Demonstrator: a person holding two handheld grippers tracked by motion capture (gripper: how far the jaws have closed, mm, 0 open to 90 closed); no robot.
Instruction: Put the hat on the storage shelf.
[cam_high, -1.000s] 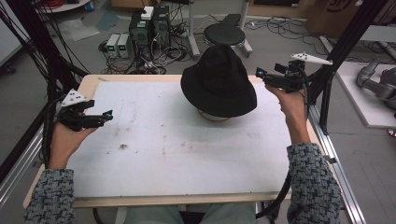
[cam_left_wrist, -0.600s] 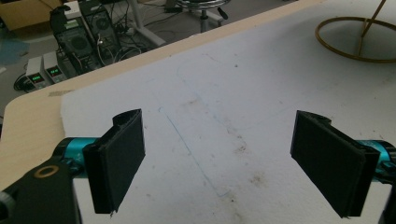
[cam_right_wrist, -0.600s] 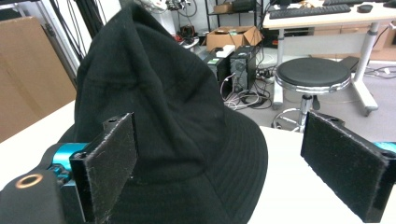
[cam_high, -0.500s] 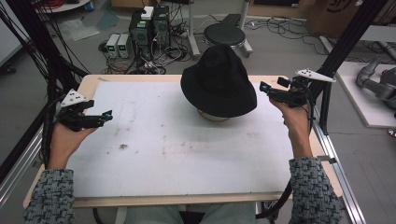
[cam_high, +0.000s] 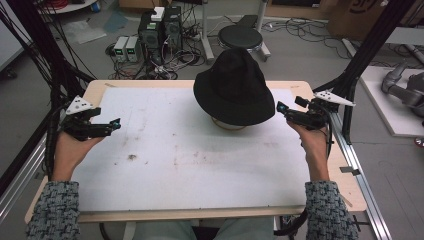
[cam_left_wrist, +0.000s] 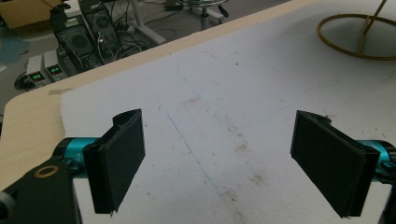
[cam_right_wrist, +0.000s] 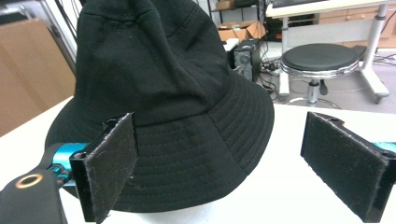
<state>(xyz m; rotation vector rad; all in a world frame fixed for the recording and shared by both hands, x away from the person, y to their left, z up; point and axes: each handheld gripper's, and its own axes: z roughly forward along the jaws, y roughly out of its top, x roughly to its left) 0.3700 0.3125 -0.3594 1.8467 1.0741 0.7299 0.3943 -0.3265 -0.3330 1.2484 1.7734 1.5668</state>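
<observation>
Person: sits at the near edge of the table, both forearms in patterned grey sleeves reaching forward from the bottom of the high view.
Left gripper: held in the left hand above the left side of the table, well apart from the hat; its jaws stand wide apart with nothing between them, and in its own view bare stained sheet shows through the gap.
Right gripper: held in the right hand at the right side of the table, its tips just beside the right edge of the hat's brim; the jaws are spread wide and clasp nothing, and in its own view the brim lies between and beyond the two black pads.
Table: pale wood, covered by a white sheet marked with small brown stains.
Black hat: a bucket hat sitting upright on a stand toward the far middle of the table, a little right of centre; in the right gripper view its crown rises high and the stitched brim slopes down toward the sheet.
Stand: a gold ring base resting on the sheet, seen at the upper right of the left gripper view; a sliver of it peeks out under the brim in the high view.
Floor beyond: a round black stool, black equipment boxes and tangled cables behind the far table edge.
</observation>
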